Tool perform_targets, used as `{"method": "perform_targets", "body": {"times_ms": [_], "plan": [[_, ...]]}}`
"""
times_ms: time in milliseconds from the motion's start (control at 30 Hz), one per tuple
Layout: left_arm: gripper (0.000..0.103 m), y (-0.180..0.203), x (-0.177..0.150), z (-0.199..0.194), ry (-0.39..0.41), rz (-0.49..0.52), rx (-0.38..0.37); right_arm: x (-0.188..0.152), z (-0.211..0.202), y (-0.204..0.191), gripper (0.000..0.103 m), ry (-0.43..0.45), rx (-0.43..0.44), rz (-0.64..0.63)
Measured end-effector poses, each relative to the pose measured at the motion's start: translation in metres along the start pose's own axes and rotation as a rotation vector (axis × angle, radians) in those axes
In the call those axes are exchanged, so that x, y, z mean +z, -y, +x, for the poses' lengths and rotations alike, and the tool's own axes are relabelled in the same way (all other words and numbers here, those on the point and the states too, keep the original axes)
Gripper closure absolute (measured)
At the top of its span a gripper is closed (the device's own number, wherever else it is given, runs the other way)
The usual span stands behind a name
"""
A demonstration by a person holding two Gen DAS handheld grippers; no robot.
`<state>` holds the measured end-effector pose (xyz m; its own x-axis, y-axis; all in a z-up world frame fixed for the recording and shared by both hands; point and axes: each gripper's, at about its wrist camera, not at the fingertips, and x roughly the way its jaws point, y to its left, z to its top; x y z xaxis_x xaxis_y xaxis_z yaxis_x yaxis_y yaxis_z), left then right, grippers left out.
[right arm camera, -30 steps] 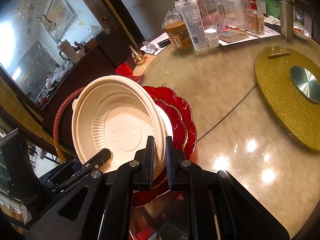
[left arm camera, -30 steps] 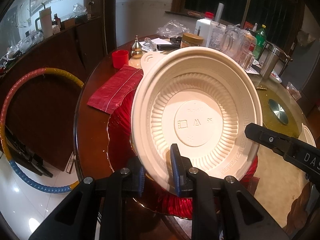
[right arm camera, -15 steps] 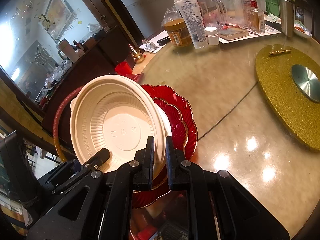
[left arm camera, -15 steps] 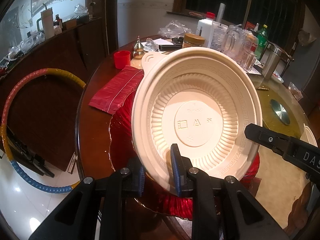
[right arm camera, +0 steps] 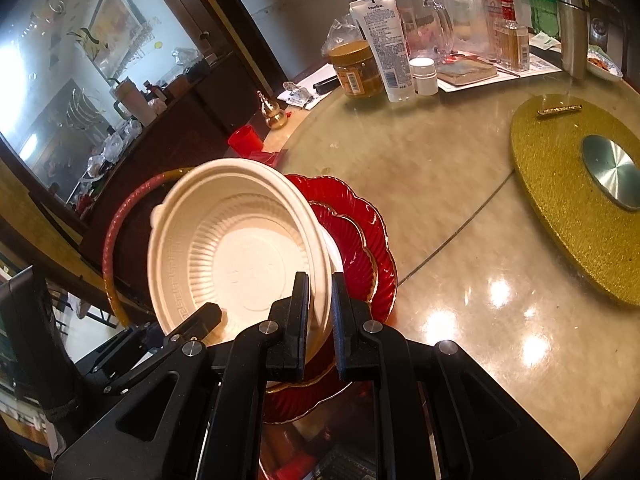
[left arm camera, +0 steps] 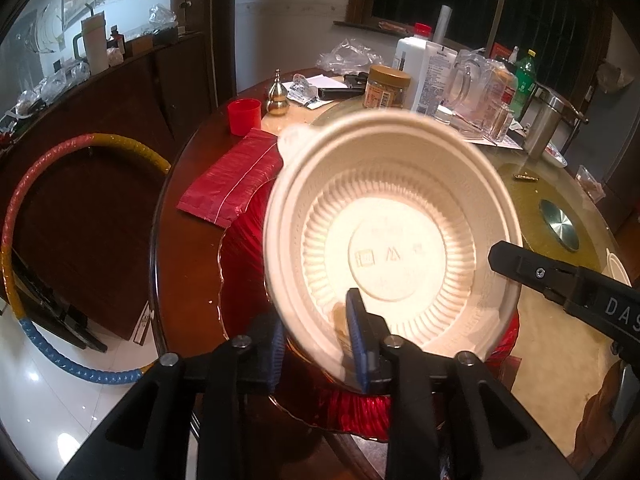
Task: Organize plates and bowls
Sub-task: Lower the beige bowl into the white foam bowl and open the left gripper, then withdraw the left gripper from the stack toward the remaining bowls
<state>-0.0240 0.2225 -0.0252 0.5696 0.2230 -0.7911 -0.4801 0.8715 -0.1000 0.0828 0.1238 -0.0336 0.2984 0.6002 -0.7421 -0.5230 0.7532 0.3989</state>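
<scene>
Left wrist view: left tool (left arm camera: 316, 344) opening, rim of cream bowl (left arm camera: 394, 248) between its pads, letting go. Right tool (right arm camera: 320, 316) clamped narrow on the opposite rim, carrying the bowl alone. Bowl tilted, hollow toward the left tool, just above red plates (right arm camera: 360, 236) at bench (right arm camera: 460, 200) edge.

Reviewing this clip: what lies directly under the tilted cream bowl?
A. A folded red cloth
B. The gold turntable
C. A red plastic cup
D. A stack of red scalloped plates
D. In the right wrist view the cream bowl leans over the red scalloped plates, stacked with gold rims; the gold turntable sits well apart on the table.
</scene>
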Motion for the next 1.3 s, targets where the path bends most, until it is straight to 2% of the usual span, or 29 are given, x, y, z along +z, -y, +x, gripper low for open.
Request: {"method": "perform_targets", "body": {"times_ms": [33, 100, 367, 433, 467, 500, 567, 967, 1300], "plan": [[0.066, 0.0, 0.0, -0.001, 0.006, -0.001, -0.002, 0.0, 0.0, 0.0, 0.092, 0.0, 0.0, 0.002], [0.053, -0.001, 0.0, -0.004, 0.021, -0.003, 0.001, 0.001, -0.001, 0.0, 0.092, 0.003, 0.005, 0.004], [0.042, -0.006, 0.003, -0.019, 0.086, -0.025, 0.017, 0.001, -0.004, -0.004, 0.092, 0.015, -0.008, -0.01], [0.04, -0.007, 0.003, -0.023, 0.105, -0.033, 0.025, 0.002, -0.007, -0.004, 0.075, 0.031, -0.017, -0.012], [0.038, -0.009, 0.003, -0.027, 0.119, -0.04, 0.029, 0.002, -0.008, -0.004, 0.054, 0.041, -0.017, -0.009], [0.036, -0.009, 0.003, -0.029, 0.13, -0.043, 0.03, 0.002, -0.01, -0.004, 0.046, 0.054, -0.009, -0.002], [0.032, -0.009, 0.004, -0.033, 0.153, -0.044, 0.037, 0.003, -0.016, -0.004, 0.046, 0.078, 0.008, 0.005], [0.032, 0.001, 0.005, -0.042, 0.183, -0.009, 0.033, 0.001, -0.038, 0.019, 0.046, 0.153, 0.037, 0.102], [0.028, 0.025, 0.006, -0.056, 0.223, 0.043, 0.003, -0.009, -0.059, 0.045, 0.046, 0.177, 0.037, 0.154]]}}
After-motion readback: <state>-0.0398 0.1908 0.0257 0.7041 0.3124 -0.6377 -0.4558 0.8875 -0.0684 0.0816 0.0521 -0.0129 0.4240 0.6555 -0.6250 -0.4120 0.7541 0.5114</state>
